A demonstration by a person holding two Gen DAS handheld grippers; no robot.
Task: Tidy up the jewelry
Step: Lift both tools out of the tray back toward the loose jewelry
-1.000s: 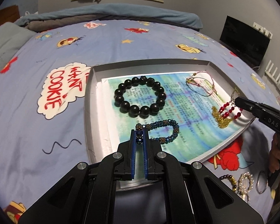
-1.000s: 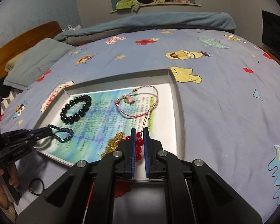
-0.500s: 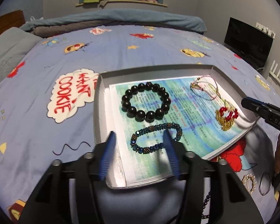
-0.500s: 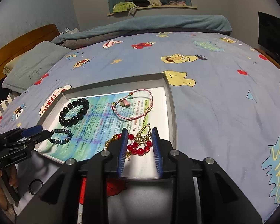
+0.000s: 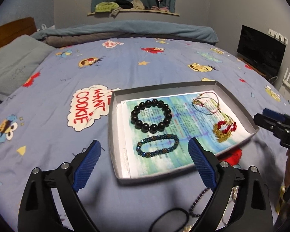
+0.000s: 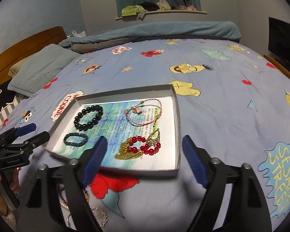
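A shallow grey box tray point(image 5: 114, 135) point(image 6: 176, 127) lies on the bed, lined with printed paper. In it lie a black bead bracelet point(image 5: 151, 116) point(image 6: 88, 117), a blue-brown beaded bracelet point(image 5: 157, 146) point(image 6: 75, 139), a pink cord bracelet point(image 5: 206, 104) point(image 6: 145, 114) and a red-bead and gold piece point(image 5: 225, 129) point(image 6: 143, 147). My left gripper point(image 5: 144, 166) is open and empty, held back above the tray's near edge. My right gripper point(image 6: 144, 160) is open and empty, just short of the red-bead piece.
Loose jewelry lies on the bedspread in front of the tray: a black hair tie point(image 5: 170, 220), a dark bead chain point(image 5: 198, 203) and gold and silver pieces point(image 6: 98, 216). A pillow point(image 5: 13, 63) lies at the left. A dark screen point(image 5: 261, 52) stands at the right.
Both grippers opened and let go: the blue-brown bracelet and the red-bead piece now lie in the tray. Both grippers pulled back and up from the tray.
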